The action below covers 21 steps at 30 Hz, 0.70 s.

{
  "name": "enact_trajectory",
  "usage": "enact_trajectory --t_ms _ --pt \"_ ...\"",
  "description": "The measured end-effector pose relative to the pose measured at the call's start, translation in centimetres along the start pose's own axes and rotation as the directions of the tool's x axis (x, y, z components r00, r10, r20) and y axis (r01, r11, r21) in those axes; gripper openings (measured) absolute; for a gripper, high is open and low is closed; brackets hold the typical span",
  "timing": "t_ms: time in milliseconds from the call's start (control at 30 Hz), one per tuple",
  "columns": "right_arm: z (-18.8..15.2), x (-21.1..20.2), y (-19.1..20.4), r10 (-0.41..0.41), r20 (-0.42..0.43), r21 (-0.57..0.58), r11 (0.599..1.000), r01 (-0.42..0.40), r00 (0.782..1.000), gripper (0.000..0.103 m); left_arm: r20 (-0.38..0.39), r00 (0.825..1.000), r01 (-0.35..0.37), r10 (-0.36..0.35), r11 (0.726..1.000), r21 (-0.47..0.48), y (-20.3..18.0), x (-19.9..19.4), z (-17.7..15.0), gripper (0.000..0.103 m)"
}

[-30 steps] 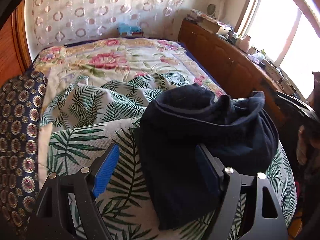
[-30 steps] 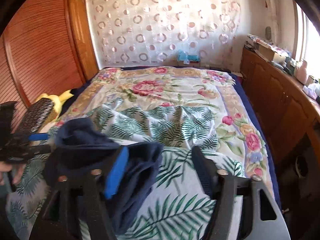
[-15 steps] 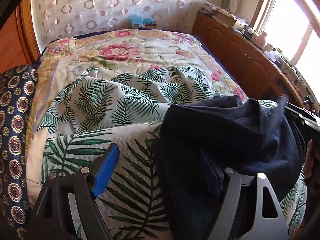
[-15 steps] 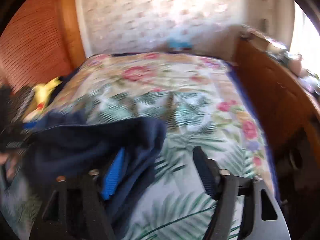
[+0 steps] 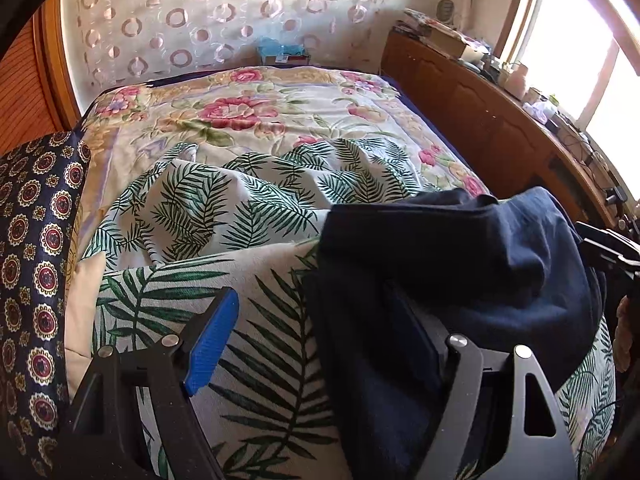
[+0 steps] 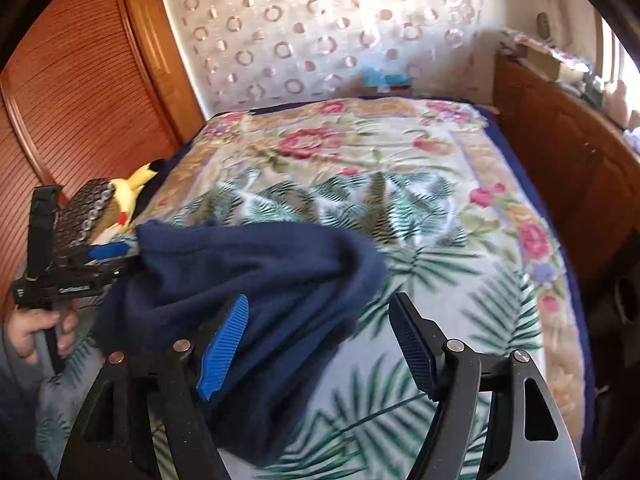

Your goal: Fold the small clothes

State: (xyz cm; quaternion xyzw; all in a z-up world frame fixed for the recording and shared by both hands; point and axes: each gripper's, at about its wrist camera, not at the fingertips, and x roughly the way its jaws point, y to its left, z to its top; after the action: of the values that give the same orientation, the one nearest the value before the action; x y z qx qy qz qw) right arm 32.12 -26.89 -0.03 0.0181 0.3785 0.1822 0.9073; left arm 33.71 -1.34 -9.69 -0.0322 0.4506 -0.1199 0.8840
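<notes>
A dark blue piece of clothing is bunched up over the near end of the bed, between the two hand-held grippers.

The left hand-held gripper has its two fingers spread wide apart. The blue cloth is draped over its right finger and hides most of it. The left finger, with its bright blue pad, sticks out bare over the leaf blanket. It is not pinching the cloth.

The right hand-held gripper is also wide open. The blue clothing sits around and under its left blue pad. Its right finger is clear of the cloth, with only the leaf blanket below it. The cloth looks blurry in this view.

From the right side you can see the left hand-held gripper poking into the far edge of the cloth, with a person's hand around its handle.

A flowery cover lies farther up the bed. A yellow stuffed toy sits at the bed's left edge by the wooden doors. A dark patterned cloth lies on the left side, and a long wooden cabinet runs along the right.
</notes>
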Motion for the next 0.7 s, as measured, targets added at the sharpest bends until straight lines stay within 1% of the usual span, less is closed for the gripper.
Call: enact_trajectory --t_ms 67,233,300,467,500,567,600,633,667,700 --pt "-0.2 0.3 0.0 0.012 -0.012 -0.006 1.0 -0.012 1.0 0.08 0.0 1.0 -0.001 0.001 1.0 0.01 -0.2 -0.1 -0.1 0.079" --pt "-0.3 1.8 -0.6 0.0 -0.074 -0.001 1.0 -0.001 0.997 0.081 -0.007 1.0 -0.002 0.002 1.0 0.015 -0.3 0.2 -0.1 0.079" --pt "-0.3 2.2 -0.8 0.0 -0.08 0.0 1.0 0.0 0.997 0.081 -0.01 1.0 -0.003 0.003 1.0 0.018 -0.3 0.3 -0.1 0.079" --pt "0.0 2.8 -1.7 0.049 -0.103 0.038 0.998 -0.046 0.993 0.081 -0.014 1.0 0.009 -0.009 1.0 0.021 -0.5 0.5 -0.4 0.079" --pt "0.0 2.9 -1.9 0.063 -0.108 0.048 0.997 -0.059 0.992 0.081 -0.015 1.0 0.017 -0.017 1.0 0.02 -0.5 0.6 -0.5 0.077" --pt "0.1 2.9 -2.0 0.077 -0.102 0.045 0.996 -0.073 0.992 0.081 -0.008 0.999 0.037 -0.036 0.999 0.022 -0.6 0.5 -0.6 0.07" --pt "0.2 3.0 -2.0 0.082 -0.1 0.042 0.996 -0.078 0.992 0.081 -0.005 0.999 0.05 -0.05 0.998 0.027 -0.8 0.5 -0.7 0.064" --pt "0.2 2.9 -2.0 0.089 -0.099 0.038 0.996 -0.086 0.991 0.075 -0.004 0.998 0.057 -0.057 0.998 0.03 -0.9 0.5 -0.7 0.056" --pt "0.1 3.0 -1.9 0.111 -0.101 0.038 0.993 -0.108 0.989 0.071 -0.005 0.996 0.084 -0.084 0.996 0.031 -1.0 0.4 -0.7 0.051" --pt "0.0 3.1 -1.7 0.131 -0.103 0.041 0.991 -0.127 0.986 0.063 -0.007 0.995 0.1 -0.1 0.995 0.028 -1.0 0.4 -0.7 0.045"
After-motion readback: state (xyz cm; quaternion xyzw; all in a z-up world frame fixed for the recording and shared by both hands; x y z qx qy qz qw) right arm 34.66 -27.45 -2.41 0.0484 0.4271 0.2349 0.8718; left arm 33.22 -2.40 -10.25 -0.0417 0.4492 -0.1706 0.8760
